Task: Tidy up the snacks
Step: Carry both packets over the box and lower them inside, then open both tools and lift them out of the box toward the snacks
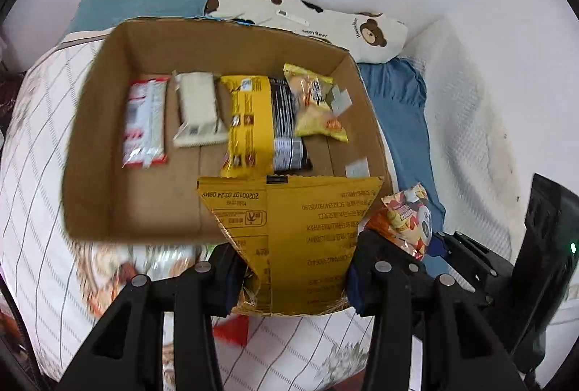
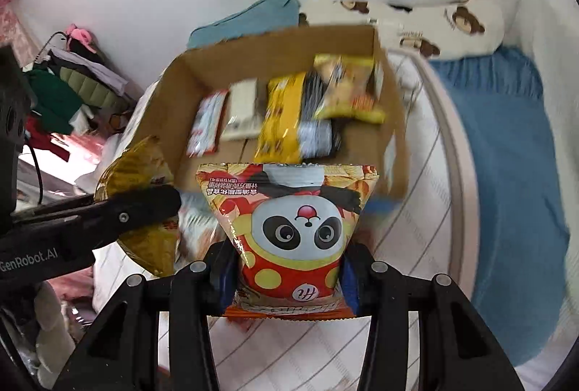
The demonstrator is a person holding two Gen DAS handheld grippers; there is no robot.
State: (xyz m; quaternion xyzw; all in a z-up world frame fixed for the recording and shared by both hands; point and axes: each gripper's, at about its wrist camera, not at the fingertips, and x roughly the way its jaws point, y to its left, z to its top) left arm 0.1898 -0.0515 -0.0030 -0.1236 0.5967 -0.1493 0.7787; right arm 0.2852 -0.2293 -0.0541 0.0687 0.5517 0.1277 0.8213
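Snacks fill a cardboard box (image 1: 108,123) on the quilted bed (image 1: 43,152); each tool clamps a bag.

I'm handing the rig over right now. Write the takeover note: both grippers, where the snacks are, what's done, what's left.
Left gripper: shut on the yellow snack bag, held up near the cardboard box.
Right gripper: shut on the panda snack bag, also in front of the box.
Done: five packets lie inside the box, among them a red-and-white packet and a yellow chip bag.
Left: put both held bags into the box.
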